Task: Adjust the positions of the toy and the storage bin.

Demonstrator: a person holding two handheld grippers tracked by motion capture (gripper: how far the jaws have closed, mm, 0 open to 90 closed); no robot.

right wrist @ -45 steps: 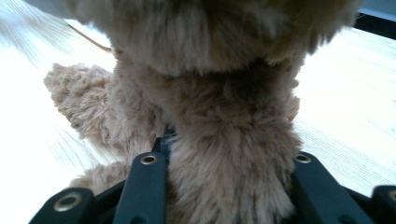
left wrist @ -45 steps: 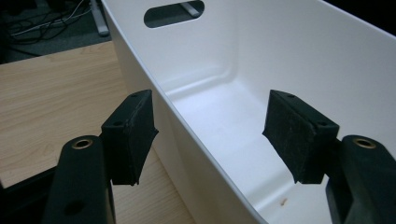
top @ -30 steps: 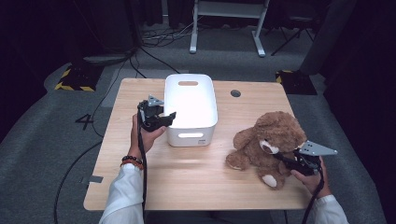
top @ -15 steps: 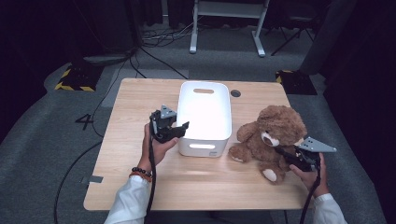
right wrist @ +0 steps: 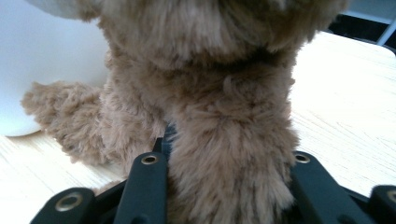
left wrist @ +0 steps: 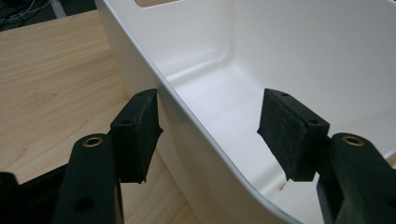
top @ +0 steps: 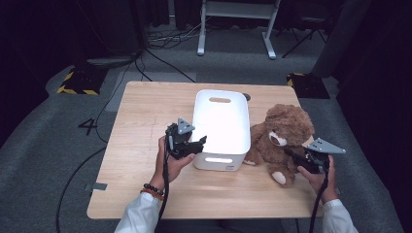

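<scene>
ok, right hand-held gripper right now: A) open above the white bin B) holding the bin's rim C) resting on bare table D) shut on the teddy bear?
D: in the right gripper view the right hand-held gripper has the teddy bear and its brown plush packed between its jaws, beside the white bin.

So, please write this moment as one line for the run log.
left gripper: jaws just opening, astride white bin wall | right gripper: shut on teddy bear | bear: on table, beside bin
</scene>
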